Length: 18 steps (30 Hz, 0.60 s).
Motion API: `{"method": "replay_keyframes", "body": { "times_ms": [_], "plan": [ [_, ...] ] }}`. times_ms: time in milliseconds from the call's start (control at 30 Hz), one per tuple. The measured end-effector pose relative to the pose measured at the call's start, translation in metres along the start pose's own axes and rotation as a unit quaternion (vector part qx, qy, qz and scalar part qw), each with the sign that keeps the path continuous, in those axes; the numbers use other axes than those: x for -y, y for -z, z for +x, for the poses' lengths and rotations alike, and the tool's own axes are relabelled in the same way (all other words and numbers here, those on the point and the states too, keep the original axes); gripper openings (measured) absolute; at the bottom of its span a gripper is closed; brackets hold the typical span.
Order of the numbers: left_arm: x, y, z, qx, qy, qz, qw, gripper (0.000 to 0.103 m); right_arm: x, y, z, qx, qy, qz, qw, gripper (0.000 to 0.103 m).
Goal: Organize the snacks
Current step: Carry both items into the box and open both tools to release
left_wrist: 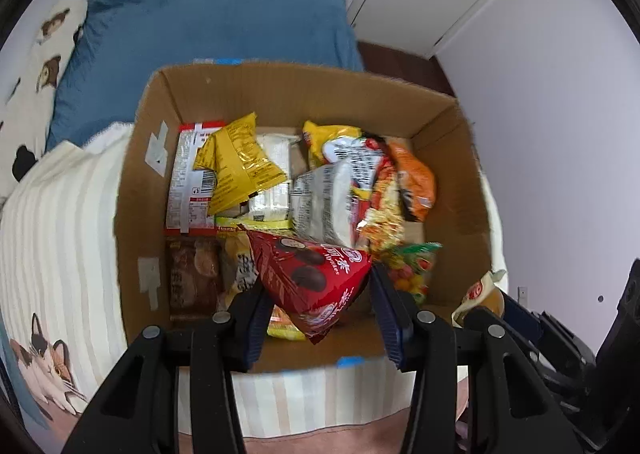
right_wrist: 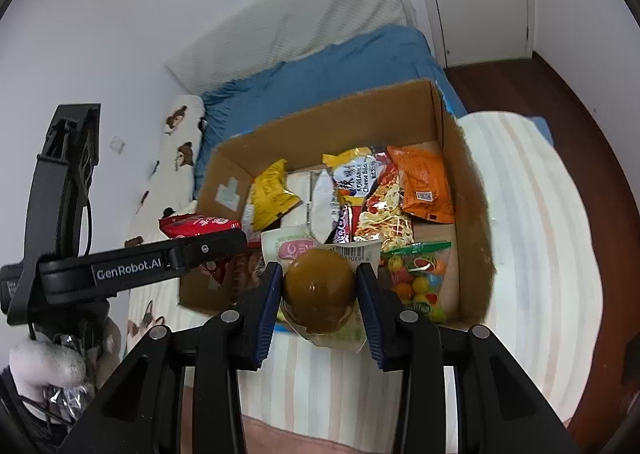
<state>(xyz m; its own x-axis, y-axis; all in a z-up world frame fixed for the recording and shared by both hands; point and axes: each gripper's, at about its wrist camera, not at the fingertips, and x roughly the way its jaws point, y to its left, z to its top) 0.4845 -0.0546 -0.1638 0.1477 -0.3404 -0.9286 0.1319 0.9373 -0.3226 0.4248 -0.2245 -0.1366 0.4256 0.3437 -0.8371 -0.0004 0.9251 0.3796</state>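
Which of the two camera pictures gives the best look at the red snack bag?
The left wrist view: the red snack bag fills the centre, its chocolate picture plain, pinched in the left hand-held gripper. The right wrist view shows only one end of it, seen sideways.

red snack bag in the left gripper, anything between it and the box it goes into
Nothing visible blocks it. The red snack bag, clamped in the left gripper, hangs over the open cardboard box, which has no lid or flap across its top. Only other snack packets lie beneath, so it would land on them.
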Motion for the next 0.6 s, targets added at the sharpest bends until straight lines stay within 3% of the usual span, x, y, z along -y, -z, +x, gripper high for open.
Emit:
{"method": "replay_keyframes", "body": {
  "times_ms": [200,300,333,367,400,433,500,567,600],
  "plan": [
    [-0.011,-0.018,0.048,-0.055,-0.004,-0.008,0.9984,0.045,0.014,-0.006,0.041,-0.038,0.010,0.021,0.999,0.041],
    [-0.015,-0.017,0.068,-0.089,-0.002,-0.013,0.9960,0.050,0.026,-0.002,0.065,-0.075,0.014,0.042,0.996,0.042],
    [-0.017,-0.015,0.073,-0.097,-0.001,-0.014,0.9952,0.061,0.030,0.000,0.068,-0.085,0.019,0.045,0.995,0.052],
    [-0.018,-0.013,0.076,-0.098,-0.007,-0.012,0.9951,0.069,0.032,0.000,0.071,-0.090,0.024,0.046,0.995,0.070],
    [-0.019,-0.013,0.076,-0.095,-0.016,-0.009,0.9953,0.089,0.034,0.000,0.071,-0.090,0.031,0.048,0.994,0.076],
    [-0.019,-0.011,0.076,-0.090,-0.021,-0.005,0.9957,0.096,0.035,0.000,0.072,-0.091,0.041,0.044,0.994,0.081],
    [-0.021,-0.009,0.073,-0.082,-0.026,-0.005,0.9963,0.096,0.036,-0.002,0.071,-0.094,0.053,0.038,0.993,0.082],
    [-0.023,-0.007,0.070,-0.079,-0.028,-0.007,0.9965,0.096,0.036,-0.004,0.071,-0.095,0.068,0.031,0.993,0.095],
    [-0.024,-0.006,0.068,-0.076,-0.030,-0.007,0.9966,0.096,0.035,-0.005,0.069,-0.096,0.075,0.027,0.992,0.096]
  ]
}}
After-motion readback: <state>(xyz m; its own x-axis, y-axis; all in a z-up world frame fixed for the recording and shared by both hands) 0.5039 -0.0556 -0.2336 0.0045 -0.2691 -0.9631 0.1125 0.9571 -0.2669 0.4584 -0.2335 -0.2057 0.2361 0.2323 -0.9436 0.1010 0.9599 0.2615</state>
